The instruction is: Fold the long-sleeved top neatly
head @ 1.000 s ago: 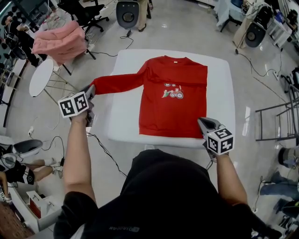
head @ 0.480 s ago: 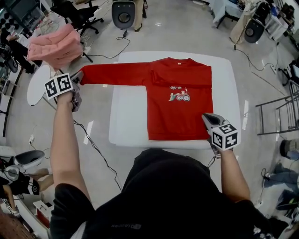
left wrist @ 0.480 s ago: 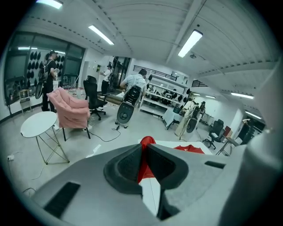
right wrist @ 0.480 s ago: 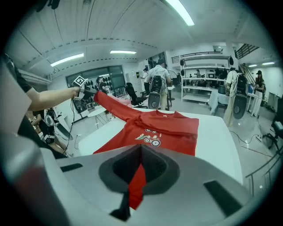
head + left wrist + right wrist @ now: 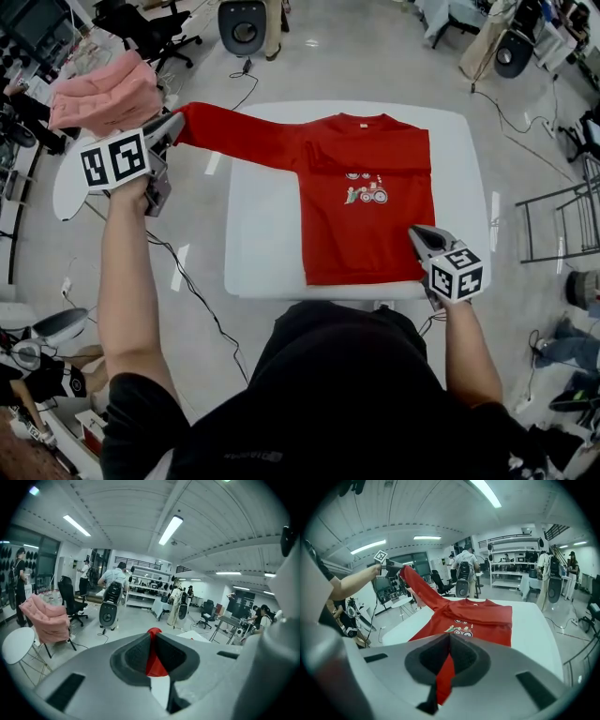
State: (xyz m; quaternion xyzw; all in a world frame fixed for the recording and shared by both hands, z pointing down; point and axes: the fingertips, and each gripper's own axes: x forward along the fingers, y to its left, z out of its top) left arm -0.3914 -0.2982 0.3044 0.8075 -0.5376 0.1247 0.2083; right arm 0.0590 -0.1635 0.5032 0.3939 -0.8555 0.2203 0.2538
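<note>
A red long-sleeved top (image 5: 366, 206) with a small printed picture lies face up on the white table (image 5: 262, 234). One sleeve lies folded across the chest. The other sleeve (image 5: 246, 139) stretches out past the table's left edge and is raised off it. My left gripper (image 5: 178, 124) is shut on that sleeve's cuff (image 5: 154, 660), held up in the air to the left of the table. My right gripper (image 5: 419, 236) is shut on the top's hem (image 5: 446, 677) at the near right corner. In the right gripper view the top (image 5: 473, 620) spreads out ahead.
A round white side table (image 5: 70, 173) and a chair draped with pink cloth (image 5: 98, 89) stand to the left. Cables run over the floor beside the table. A grey speaker-like unit (image 5: 242, 23) stands beyond the far edge, and a metal rack (image 5: 562, 225) at the right.
My left gripper has lifted and pulled the sleeve's cuff up and away to the left, so the sleeve now hangs taut off the table. The right gripper has hardly moved.
</note>
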